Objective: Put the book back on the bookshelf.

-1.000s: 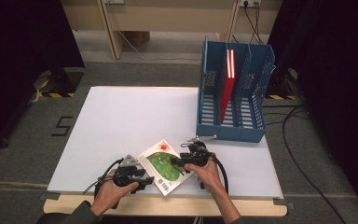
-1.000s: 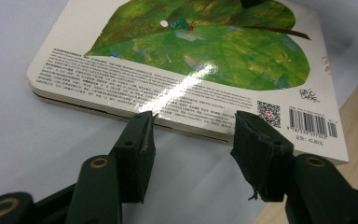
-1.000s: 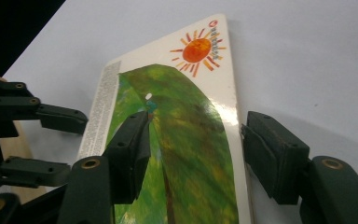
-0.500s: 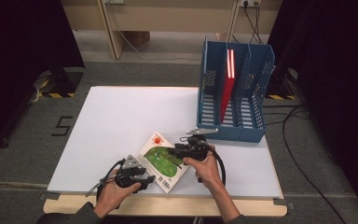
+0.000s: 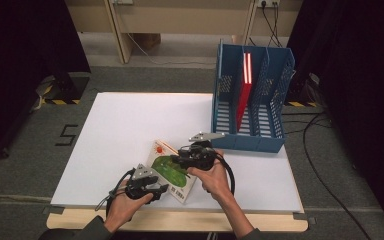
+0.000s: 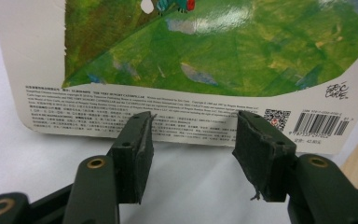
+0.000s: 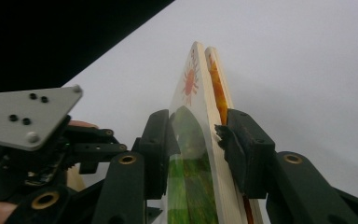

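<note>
The picture book (image 5: 167,169), near the bench's (image 5: 130,120) front edge, is clenched in the right hand-held gripper (image 7: 196,140), whose jaws have just been closing, while the left hand-held gripper (image 6: 193,135) stands released at the book's near edge, the blue file rack (image 5: 250,100) lying beyond to the right.

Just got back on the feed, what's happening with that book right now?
A person works a picture book near the front edge of the white table. The right gripper has just closed on the book's edge and tips it up. The left gripper sits at its lower edge, jaws apart. The blue file rack stands behind.
</note>
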